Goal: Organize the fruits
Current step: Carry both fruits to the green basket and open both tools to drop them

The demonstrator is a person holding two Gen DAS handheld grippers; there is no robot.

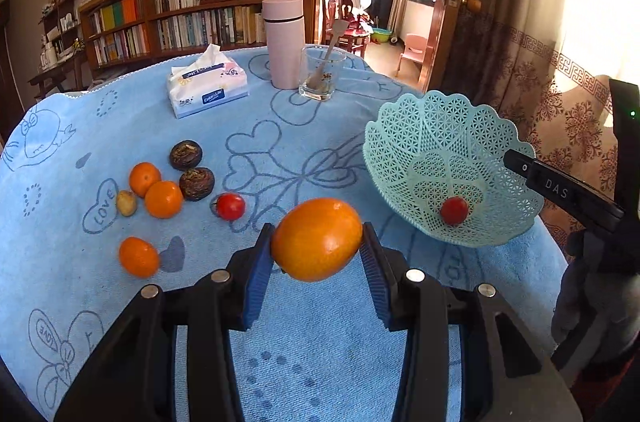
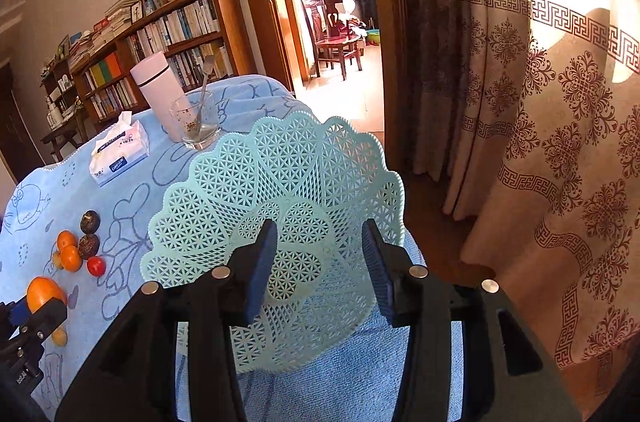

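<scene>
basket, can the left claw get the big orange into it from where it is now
Probably yes: the left claw holds the big orange above the cloth, and nothing stands between it and the basket, whose open side tilts toward it.

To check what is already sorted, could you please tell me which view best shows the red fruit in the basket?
The left wrist view: the red fruit lies plainly inside the basket. The right wrist view shows the basket but not that fruit.
</scene>
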